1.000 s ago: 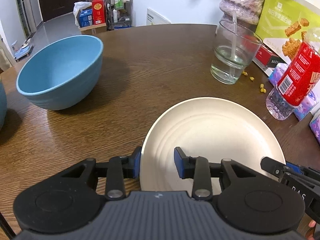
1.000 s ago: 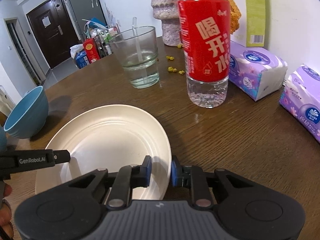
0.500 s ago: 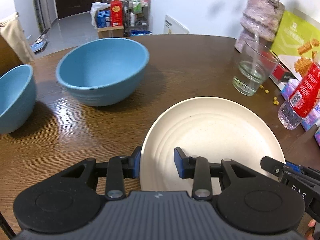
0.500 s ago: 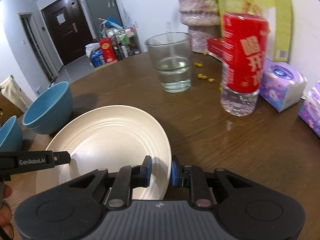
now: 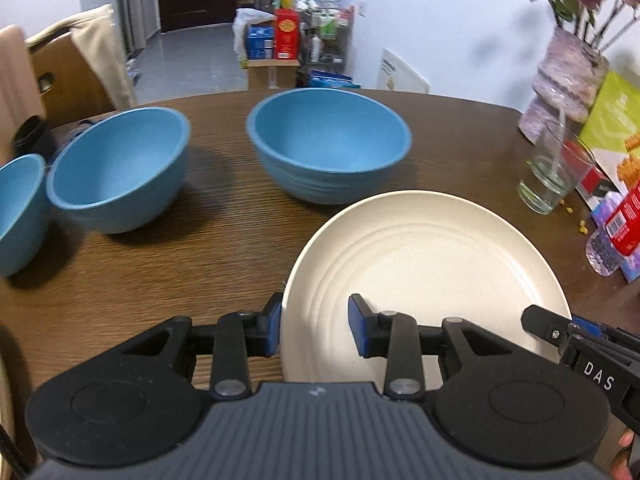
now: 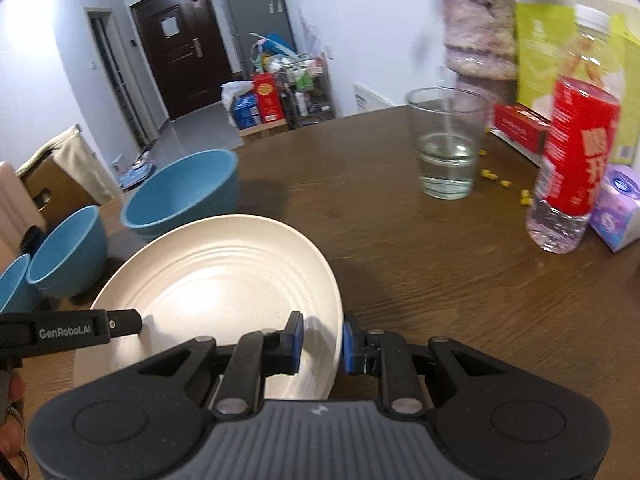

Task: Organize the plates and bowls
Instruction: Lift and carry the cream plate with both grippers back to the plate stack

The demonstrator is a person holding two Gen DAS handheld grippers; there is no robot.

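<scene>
Both jaw pairs bracket the rim of the round cream ribbed plate [image 5: 424, 276], one gripper on each side. Left gripper [image 5: 314, 330]: blue pads stand apart, outer pad against the plate's left edge, inner pad over the plate's inside with a clear gap; not clamped so far as I can see. Right gripper [image 6: 322, 342]: pads set closer, the rim between them, outer pad just beside the edge; cannot tell whether it actually pinches.

Plate sits low over the dark wooden round table [image 5: 224, 256]; whether it is lifted or resting is unclear. Judgement: the two-sided hold keeps a wide, shallow plate level, since one pinch alone would let it tip.

Three blue bowls, apart from one another, lie beyond the plate: large blue bowl [image 5: 328, 146] just past its far rim, middle blue bowl [image 5: 120, 168] further left, third blue bowl [image 5: 18, 212] at the frame's left edge. Clear drinking glass [image 6: 446, 144] and red-labelled water bottle [image 6: 572, 160] stand well to the right, near enough to watch.
</scene>
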